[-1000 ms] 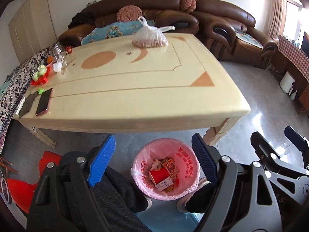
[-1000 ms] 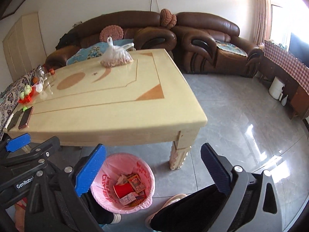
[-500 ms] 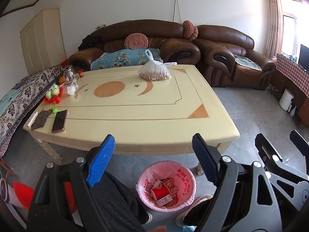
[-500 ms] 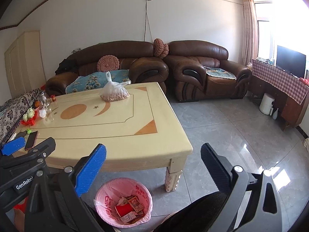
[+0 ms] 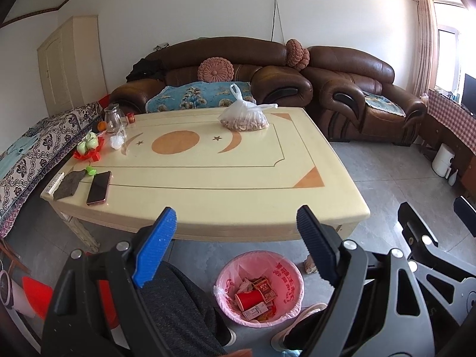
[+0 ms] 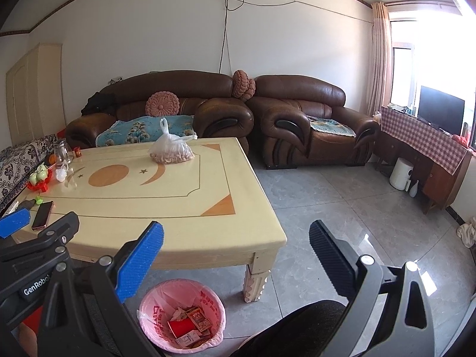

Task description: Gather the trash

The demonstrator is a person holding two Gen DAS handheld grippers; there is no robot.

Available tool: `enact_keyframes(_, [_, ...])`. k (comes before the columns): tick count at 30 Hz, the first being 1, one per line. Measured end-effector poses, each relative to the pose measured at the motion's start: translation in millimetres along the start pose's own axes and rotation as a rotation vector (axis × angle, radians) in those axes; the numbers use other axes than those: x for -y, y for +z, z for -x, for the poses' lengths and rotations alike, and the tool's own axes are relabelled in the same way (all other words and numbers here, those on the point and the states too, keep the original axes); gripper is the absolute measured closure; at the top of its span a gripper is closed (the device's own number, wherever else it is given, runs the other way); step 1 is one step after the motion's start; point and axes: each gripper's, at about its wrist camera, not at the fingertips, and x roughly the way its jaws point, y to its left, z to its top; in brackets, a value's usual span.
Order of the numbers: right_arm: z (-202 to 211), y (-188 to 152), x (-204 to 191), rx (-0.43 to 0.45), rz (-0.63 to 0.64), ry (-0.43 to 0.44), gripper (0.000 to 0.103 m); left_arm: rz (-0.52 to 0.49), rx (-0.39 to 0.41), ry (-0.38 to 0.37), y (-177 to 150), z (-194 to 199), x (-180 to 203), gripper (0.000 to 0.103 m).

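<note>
A pink-lined trash bin (image 5: 259, 288) (image 6: 181, 316) stands on the floor in front of the table, between the person's knees. It holds a red cup (image 5: 249, 300) (image 6: 181, 328), small cartons and wrappers. My left gripper (image 5: 235, 223) hangs above the bin and near the table's front edge, open, with nothing between its blue and black fingers. My right gripper (image 6: 235, 236) is beside it to the right, also open and empty. A tied clear plastic bag of nuts (image 5: 244, 119) (image 6: 172, 151) lies at the far side of the cream table (image 5: 208, 184) (image 6: 166, 208).
On the table's left end sit a phone (image 5: 99, 187), a dark cloth (image 5: 69, 184), a remote, green cups on a red tray (image 5: 88, 147) and a glass jar (image 5: 112, 119). Brown leather sofas (image 6: 297, 128) stand behind. A cabinet with a checked cloth (image 6: 428, 139) lines the right wall.
Both grippers have risen and tilted up from over the bin, so the bin sits lower and smaller in view and more of the room shows. Both stayed open.
</note>
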Motion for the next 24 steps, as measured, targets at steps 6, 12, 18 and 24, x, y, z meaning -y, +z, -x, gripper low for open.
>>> enact_keyframes(6, [0.4, 1.5, -2.9, 0.007, 0.018, -0.016, 0.007, 0.003, -0.008, 0.0, -0.4, -0.7, -2.0, 0.022])
enact_keyframes(12, [-0.2, 1.5, -2.4, 0.004, 0.019, -0.013, 0.007, 0.002, -0.012, -0.005, -0.9, -1.6, -4.3, 0.022])
enact_keyframes(18, [-1.2, 0.0, -4.2, 0.001, 0.025, -0.016, 0.007, 0.002, -0.021, -0.002, -2.1, -3.8, -5.1, 0.022])
enact_keyframes(24, [-2.5, -1.8, -4.5, -0.002, 0.024, -0.014, 0.007, 0.0, -0.02, 0.003, -3.1, -4.0, -4.5, 0.022])
